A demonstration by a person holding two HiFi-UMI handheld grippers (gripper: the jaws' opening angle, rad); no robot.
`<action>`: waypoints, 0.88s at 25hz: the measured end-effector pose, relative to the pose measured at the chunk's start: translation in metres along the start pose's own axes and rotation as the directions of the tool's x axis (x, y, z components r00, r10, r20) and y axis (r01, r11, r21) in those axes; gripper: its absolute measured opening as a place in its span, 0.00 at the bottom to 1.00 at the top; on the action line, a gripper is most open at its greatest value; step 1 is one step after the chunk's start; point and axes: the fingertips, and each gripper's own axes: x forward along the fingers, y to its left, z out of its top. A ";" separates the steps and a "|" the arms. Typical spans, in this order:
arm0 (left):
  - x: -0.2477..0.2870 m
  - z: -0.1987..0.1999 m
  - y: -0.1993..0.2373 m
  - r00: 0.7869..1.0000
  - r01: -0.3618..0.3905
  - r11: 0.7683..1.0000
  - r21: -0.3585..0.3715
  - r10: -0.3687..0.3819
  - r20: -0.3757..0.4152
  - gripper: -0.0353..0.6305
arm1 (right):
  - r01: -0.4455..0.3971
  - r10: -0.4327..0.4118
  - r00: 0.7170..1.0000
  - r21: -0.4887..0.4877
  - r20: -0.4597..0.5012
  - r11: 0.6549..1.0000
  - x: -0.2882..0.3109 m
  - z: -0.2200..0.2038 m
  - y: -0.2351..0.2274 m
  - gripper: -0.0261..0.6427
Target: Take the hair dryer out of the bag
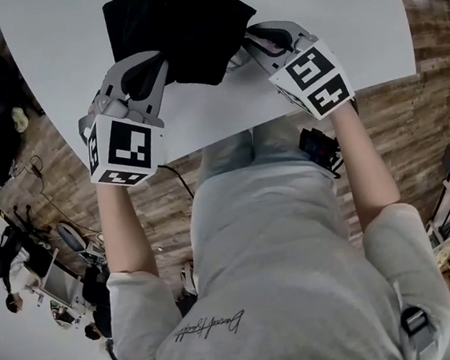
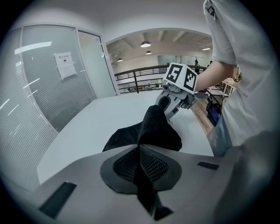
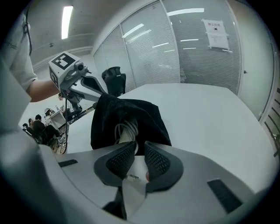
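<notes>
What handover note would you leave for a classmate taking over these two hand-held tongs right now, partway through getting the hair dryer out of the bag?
Left tongs: shut on an edge of the black fabric bag, lifting that edge off the white table.
Right tongs: slightly open, gripping nothing, at the bag's mouth.
A white coiled cord shows inside the mouth; the dryer body is hidden.
Done: bag pinched, mouth exposed.
Left: probably grip the cord or dryer and pull it out.
</notes>
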 end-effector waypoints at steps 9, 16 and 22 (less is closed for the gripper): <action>-0.004 -0.002 0.001 1.000 0.004 1.000 -0.004 -0.004 0.018 0.08 | -0.111 0.104 0.990 -0.074 -0.100 0.991 0.034 0.013 0.027 0.29; -0.008 -0.001 0.000 0.999 0.008 1.000 0.000 -0.008 0.032 0.08 | -0.130 0.112 0.980 -0.100 -0.167 0.987 0.056 0.021 0.038 0.40; -0.007 -0.001 -0.002 0.999 0.018 1.000 -0.009 -0.018 0.037 0.08 | -0.123 0.096 0.976 -0.134 -0.196 0.983 0.073 0.017 0.043 0.43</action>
